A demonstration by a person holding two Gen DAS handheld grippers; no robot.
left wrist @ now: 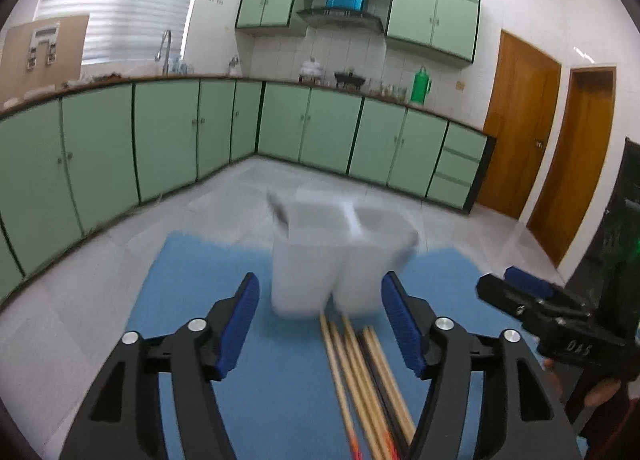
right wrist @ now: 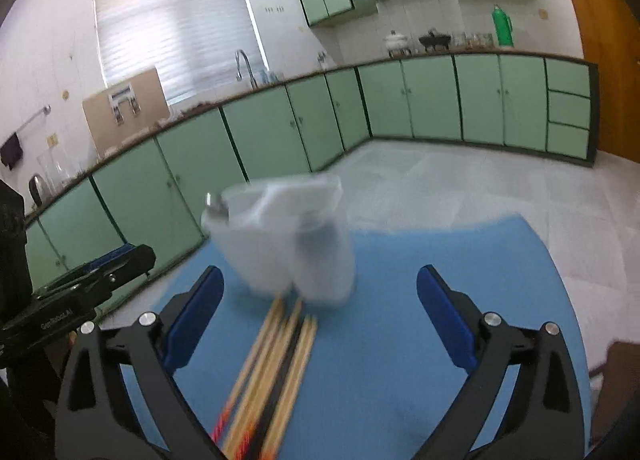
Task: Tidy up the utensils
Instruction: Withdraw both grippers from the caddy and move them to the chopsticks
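A white two-compartment utensil holder stands on a blue mat; a metal utensil handle sticks out of its left compartment. Several wooden chopsticks lie on the mat in front of it. My left gripper is open and empty, above the chopsticks' near ends. In the right wrist view the holder, chopsticks and mat show again. My right gripper is open and empty over the chopsticks. Each gripper shows at the edge of the other's view: the right one, the left one.
The mat lies on a table whose edges drop to a grey tiled floor. Green cabinets with a counter and sink run along the walls. Wooden doors are at the right.
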